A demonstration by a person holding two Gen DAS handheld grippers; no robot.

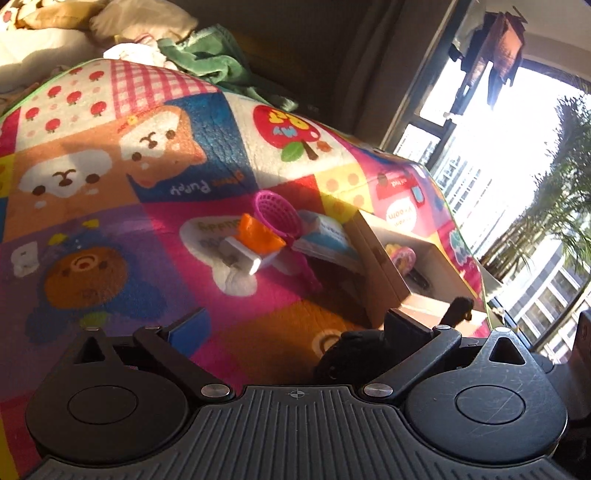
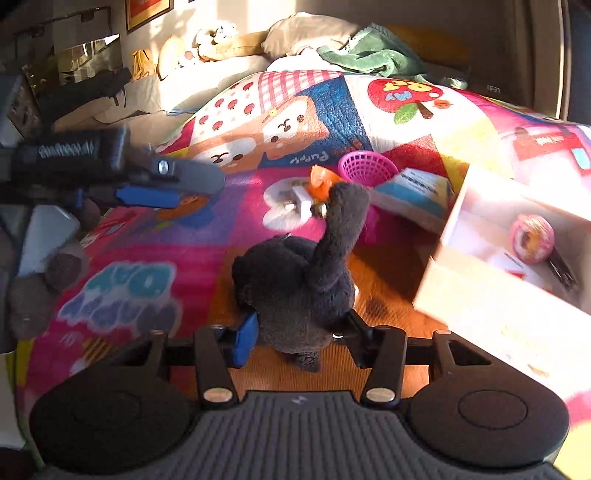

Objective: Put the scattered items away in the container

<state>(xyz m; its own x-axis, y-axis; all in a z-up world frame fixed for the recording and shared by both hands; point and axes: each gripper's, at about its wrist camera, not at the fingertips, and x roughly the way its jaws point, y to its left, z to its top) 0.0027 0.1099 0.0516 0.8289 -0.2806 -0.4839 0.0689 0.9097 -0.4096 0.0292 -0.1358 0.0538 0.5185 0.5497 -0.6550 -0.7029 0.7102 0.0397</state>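
Observation:
My right gripper (image 2: 299, 332) is shut on a dark grey plush toy (image 2: 306, 269) and holds it above the colourful play mat (image 2: 147, 236), left of the white open box (image 2: 491, 295). The box holds a pink ball (image 2: 532, 238) and a black clip. A pink toy basket (image 2: 365, 168), an orange piece (image 2: 319, 182), a white block (image 2: 303, 205) and a small book (image 2: 413, 195) lie on the mat beyond. My left gripper (image 1: 295, 325) is open and empty; it also shows in the right wrist view (image 2: 147, 181). The left wrist view shows the box (image 1: 384, 258) and the plush (image 1: 354, 350).
A bed with a green towel (image 2: 369, 55) and pillows (image 2: 306, 33) lies beyond the mat. A bright window (image 1: 498, 184) with hanging clothes is on the right of the left wrist view. Grey plush shapes (image 2: 48, 277) and clutter sit at the mat's left edge.

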